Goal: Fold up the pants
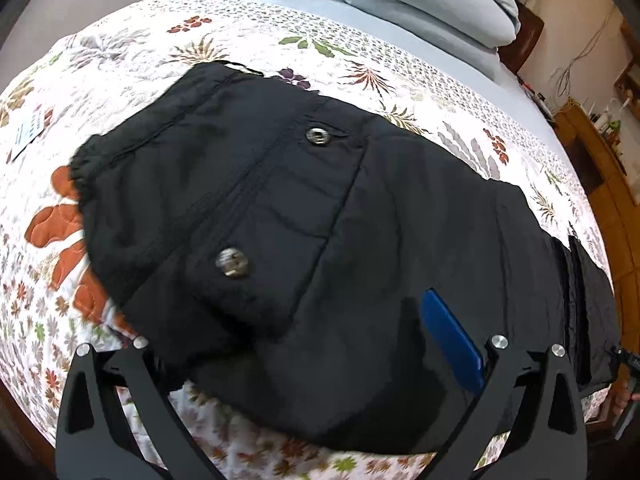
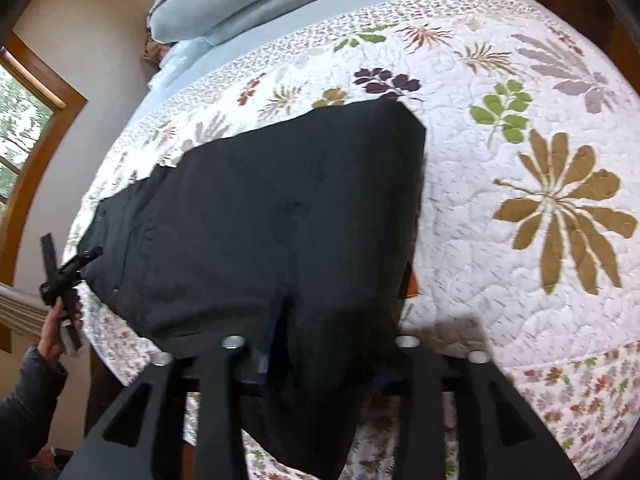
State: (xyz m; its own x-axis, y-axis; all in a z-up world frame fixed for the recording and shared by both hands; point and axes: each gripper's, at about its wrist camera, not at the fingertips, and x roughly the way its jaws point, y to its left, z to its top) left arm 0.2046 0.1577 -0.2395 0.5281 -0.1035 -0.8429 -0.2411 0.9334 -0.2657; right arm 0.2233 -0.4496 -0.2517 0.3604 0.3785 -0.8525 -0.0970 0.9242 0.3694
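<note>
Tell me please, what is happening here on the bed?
A person is folding black pants on a floral quilt, with a gripper in each hand. The left gripper has the waist end draped over its fingers, snap buttons facing up. The right gripper has the leg end lying between its fingers. The pants lie mostly flat, apparently mid-fold.

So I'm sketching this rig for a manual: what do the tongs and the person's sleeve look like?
Both tongs are matte black, with slotted cut-outs in the arms and silver round bolts at the joints. The left tongs carry a flat blue pad on one finger. The person's sleeve is dark and puffy, like a quilted jacket.
</note>
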